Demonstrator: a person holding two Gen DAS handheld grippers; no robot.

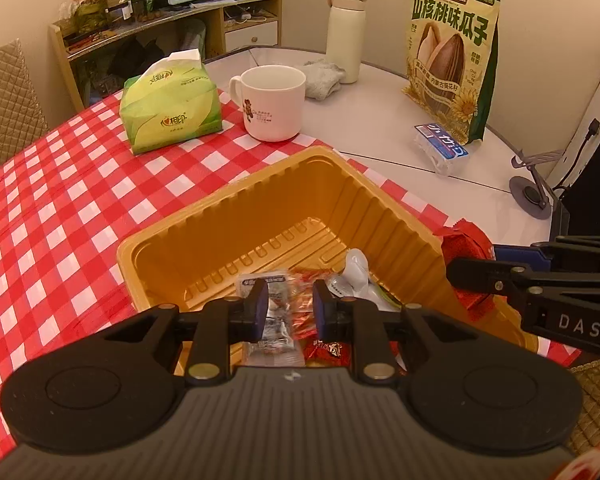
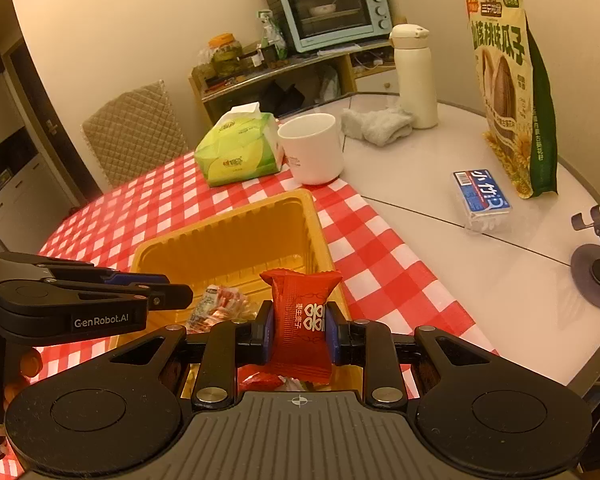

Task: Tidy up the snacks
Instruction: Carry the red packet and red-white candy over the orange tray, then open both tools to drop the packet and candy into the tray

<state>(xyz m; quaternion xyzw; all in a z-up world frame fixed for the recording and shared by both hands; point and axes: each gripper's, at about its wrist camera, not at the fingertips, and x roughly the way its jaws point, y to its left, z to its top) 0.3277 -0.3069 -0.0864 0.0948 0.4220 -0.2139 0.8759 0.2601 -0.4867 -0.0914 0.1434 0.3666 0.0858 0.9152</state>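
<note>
We held the right tongs (image 2: 298,330) clenched on a red snack packet (image 2: 303,328), its blue pads pressing the packet's two sides so that it stood upright between them. The packet hung over the near right edge of the yellow tray (image 2: 235,240), which sat on the red-checked cloth (image 2: 380,264) covering the near part of the worktop (image 2: 440,240). In the left wrist view the same packet showed at the tray's right rim, pinched in the right tongs.

Our left tongs (image 1: 289,310) hovered over the near end of the tray with the jaws released, a gap between the pads and nothing gripped. Below that gap lay the snacks already in the tray: a clear-wrapped sweet (image 1: 273,320), a red wrapped one (image 1: 328,350) nearest to us, and a white packet (image 1: 356,276) leaning toward the tray's right wall. The far half of the tray floor was bare.

Beyond the tray, on the far side of the cloth, stood a green tissue pack (image 1: 171,106) and just right of it a white mug (image 1: 269,102). Farther right, on the bare white worktop, we saw a grey cloth (image 1: 324,78) touching a cream flask (image 1: 346,34), a tall bag of sunflower seeds (image 1: 452,60) standing upright, and a small blue box (image 1: 442,146) lying near its foot.
</note>
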